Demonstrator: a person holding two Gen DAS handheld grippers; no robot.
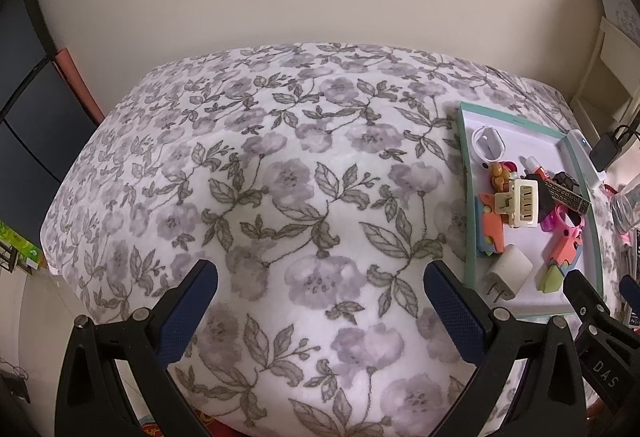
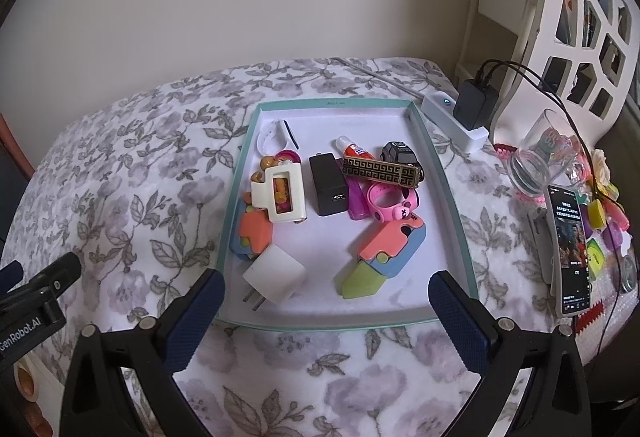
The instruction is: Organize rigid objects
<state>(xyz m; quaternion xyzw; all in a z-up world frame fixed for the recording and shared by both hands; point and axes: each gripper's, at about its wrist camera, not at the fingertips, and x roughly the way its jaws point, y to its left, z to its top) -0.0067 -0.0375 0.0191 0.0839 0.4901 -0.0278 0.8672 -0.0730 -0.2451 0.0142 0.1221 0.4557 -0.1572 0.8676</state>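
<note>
A teal-rimmed white tray (image 2: 452,197) lies on a floral cloth and holds several small things: a white plug adapter (image 2: 274,273), a black charger (image 2: 328,183), a cream hair claw (image 2: 280,195), a patterned bar (image 2: 380,169), a pink watch (image 2: 390,201), a glue tube (image 2: 352,148) and coloured foam pieces (image 2: 388,249). My right gripper (image 2: 326,289) is open and empty, just short of the tray's near edge. My left gripper (image 1: 320,277) is open and empty over bare cloth, left of the tray (image 1: 469,221). The white adapter (image 1: 506,273) also shows there.
Right of the tray stand a white power strip with a black charger (image 2: 474,109), a glass cup (image 2: 540,157), a lit phone (image 2: 570,253) and small coloured items. A white cut-out shelf (image 2: 560,17) rises at the far right. A wall lies behind the table.
</note>
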